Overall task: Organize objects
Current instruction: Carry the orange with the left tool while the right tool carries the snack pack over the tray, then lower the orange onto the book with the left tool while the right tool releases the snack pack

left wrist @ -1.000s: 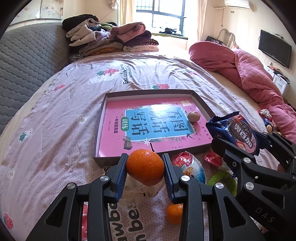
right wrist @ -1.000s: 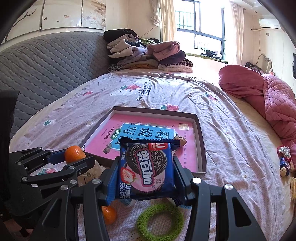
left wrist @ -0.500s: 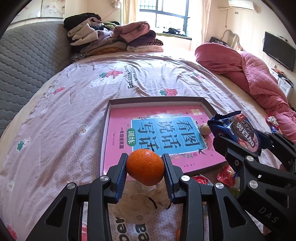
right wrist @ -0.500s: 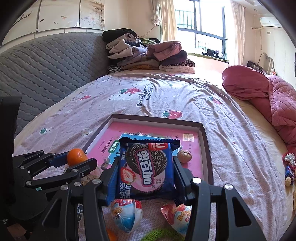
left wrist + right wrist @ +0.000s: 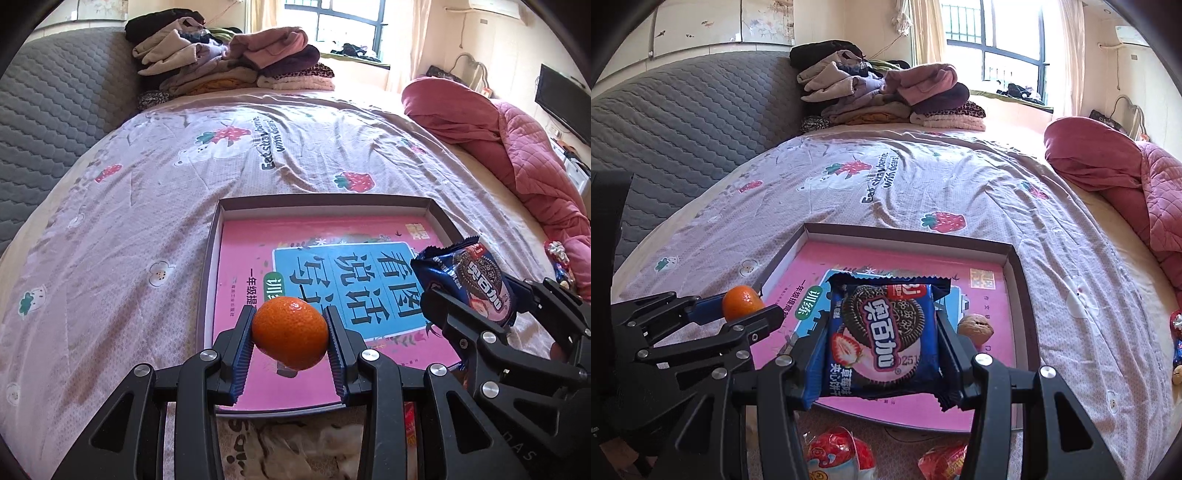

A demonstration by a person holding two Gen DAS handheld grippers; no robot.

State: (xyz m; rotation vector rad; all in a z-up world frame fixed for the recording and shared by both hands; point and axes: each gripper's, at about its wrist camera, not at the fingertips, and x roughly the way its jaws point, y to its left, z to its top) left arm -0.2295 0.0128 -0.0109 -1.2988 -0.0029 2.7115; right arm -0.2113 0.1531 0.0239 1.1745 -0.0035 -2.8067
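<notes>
My left gripper is shut on an orange tangerine and holds it above the near left part of a shallow brown box that lies on the bed with a pink book inside. My right gripper is shut on a blue cookie packet and holds it above the box's near middle. The packet also shows in the left wrist view, to the right of the tangerine. A walnut lies on the book in the box, just right of the packet.
Wrapped sweets and a red packet lie on the sheet in front of the box. Folded clothes are stacked at the far end. A pink quilt lies to the right, a grey headboard to the left.
Both grippers have moved forward over the box with their loads. The sweets, the green ring and the second tangerine have slid down or out of view.
</notes>
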